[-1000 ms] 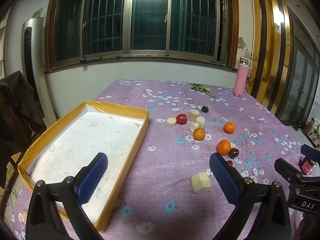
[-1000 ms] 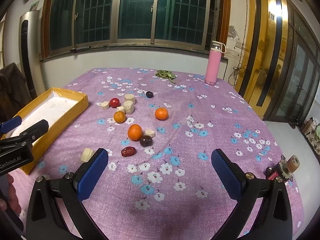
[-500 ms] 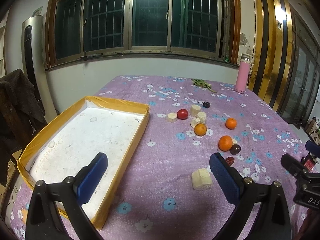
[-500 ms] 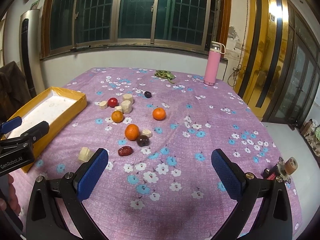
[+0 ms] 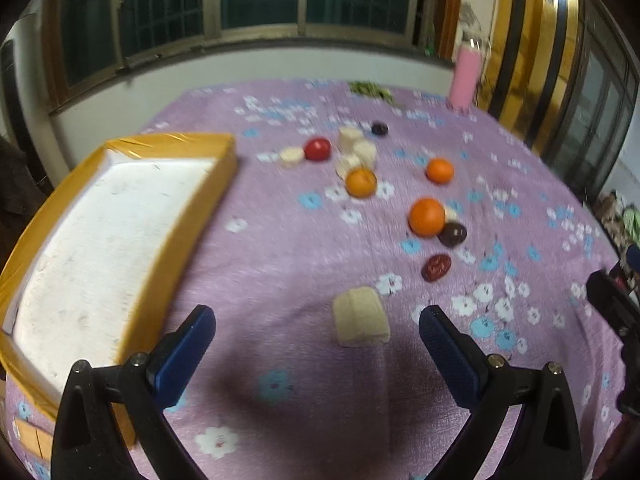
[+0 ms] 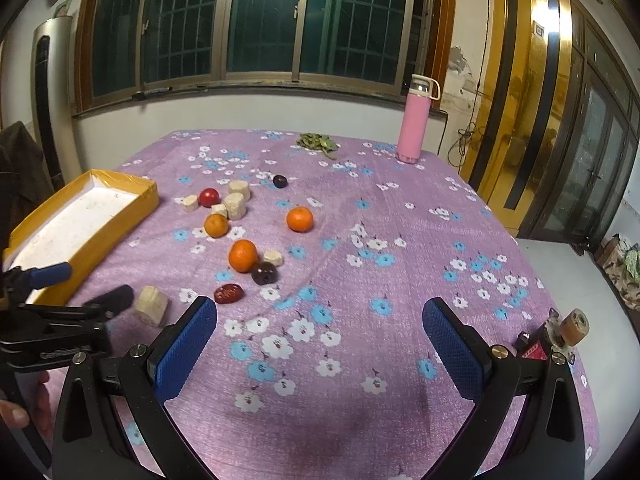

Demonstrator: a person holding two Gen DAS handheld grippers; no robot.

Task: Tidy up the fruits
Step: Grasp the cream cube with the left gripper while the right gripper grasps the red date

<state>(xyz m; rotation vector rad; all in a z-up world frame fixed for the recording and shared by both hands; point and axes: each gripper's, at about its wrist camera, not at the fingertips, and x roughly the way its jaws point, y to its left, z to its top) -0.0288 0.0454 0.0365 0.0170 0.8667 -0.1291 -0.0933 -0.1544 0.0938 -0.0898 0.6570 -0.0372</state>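
Fruit is all on the purple floral tablecloth (image 6: pixel 400 240), none boxed yet, so I judge the sorting hasn't started. The yellow tray (image 5: pixel 188 224) at the left has a bare white floor.

Nearest piece: a pale banana chunk (image 5: pixel 361 316), lying just ahead of my left gripper (image 5: pixel 317 334), slightly right of centre between the blue pads. From the right wrist view the same chunk (image 6: pixel 151 305) sits right beside the left tool's tip. Left tongs are spread wide, holding nothing. Right gripper (image 6: pixel 320 336) also spread wide, empty, over bare cloth — well away from any fruit.

Beyond the chunk:
- red date (image 5: pixel 436 267)
- dark plum (image 5: pixel 452 234) touching a big orange (image 5: pixel 427 217), with a small pale slice just behind them
- two more oranges (image 5: pixel 361 182) and (image 5: pixel 439 170)
- red tomato-like fruit (image 5: pixel 318 149) with a banana slice (image 5: pixel 292 155) beside it
- a cluster of banana stubs (image 6: pixel 236 200)
- a dark grape-like fruit (image 6: pixel 280 181) furthest out

Everything is left to do — I count roughly a dozen pieces.

Around: a pink bottle (image 6: pixel 414 124) and a heap of green leaves (image 6: pixel 318 142) at the far edge, well clear. Nothing blocks the path from the chunk to the tray; the tray's raised wall is what I'd have to lift over. The left view is motion-blurred, so fine contact is hard to read.
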